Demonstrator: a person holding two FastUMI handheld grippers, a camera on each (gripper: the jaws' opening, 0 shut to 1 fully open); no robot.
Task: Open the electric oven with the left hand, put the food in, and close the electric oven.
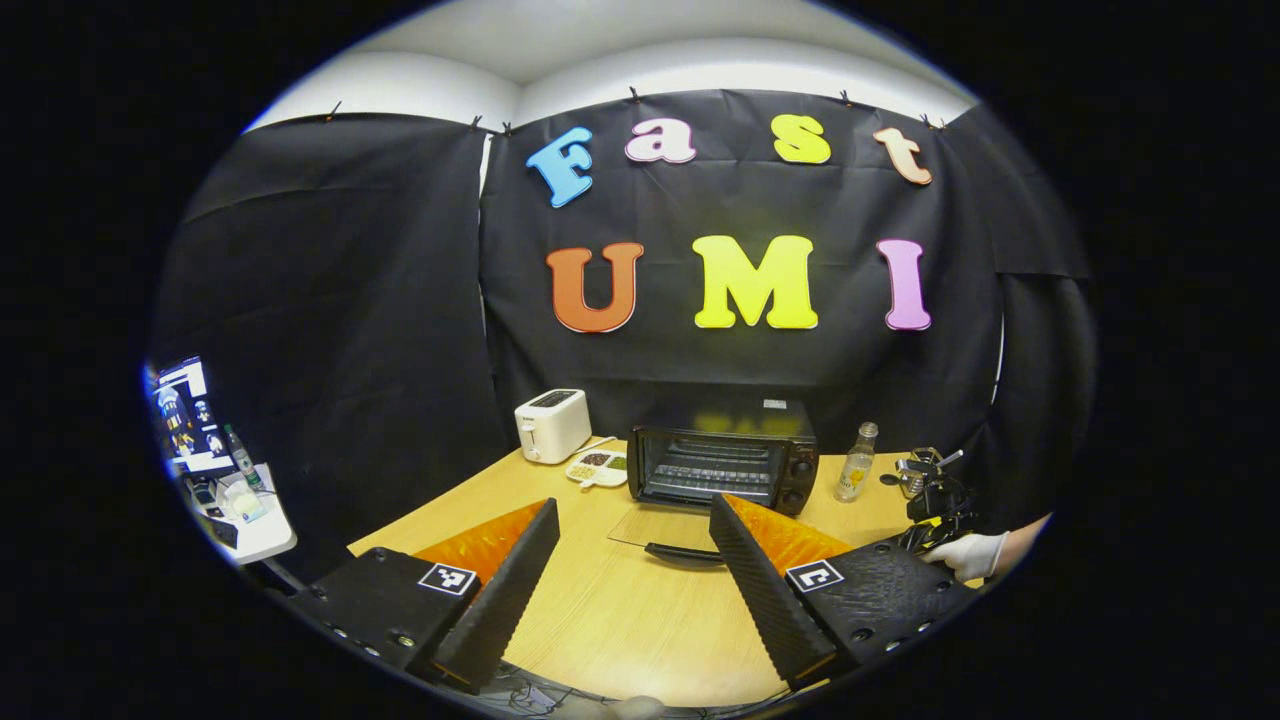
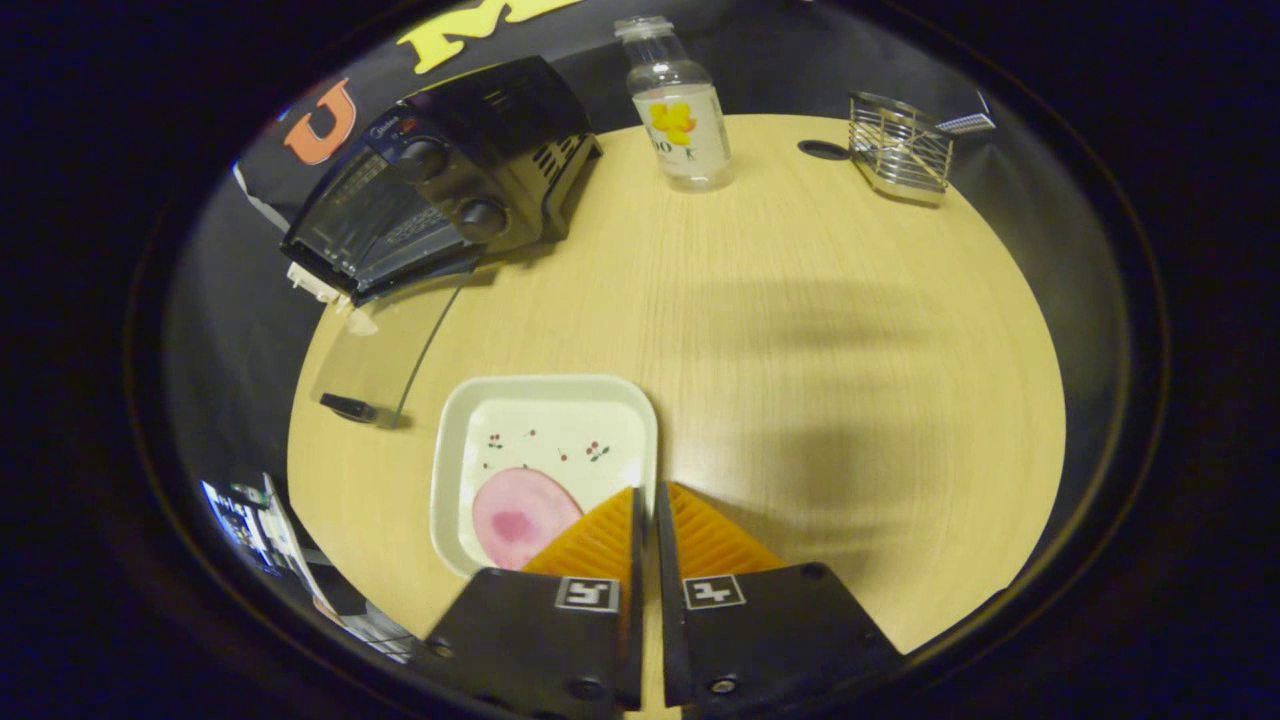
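Note:
The black electric oven point(image 1: 720, 462) stands at the back of the wooden table point(image 1: 620, 620) with its glass door point(image 1: 660, 525) folded down flat and the wire rack inside showing. My left gripper point(image 1: 635, 503) is open, in front of the door handle point(image 1: 685, 552) and apart from it, holding nothing. In the right gripper view, a white square plate point(image 2: 545, 440) carries a pink slice of food point(image 2: 520, 520). My right gripper point(image 2: 648, 490) is shut on the plate's right rim. The oven point(image 2: 440, 190) lies to the far left, its door point(image 2: 400, 350) open.
A white toaster point(image 1: 552, 424) and a small divided dish point(image 1: 597, 467) sit left of the oven. A clear bottle point(image 2: 680, 100) and a metal wire rack point(image 2: 900, 145) stand to its right. A gloved hand point(image 1: 970, 555) shows at the right. A side table with clutter point(image 1: 235, 500) stands at the left.

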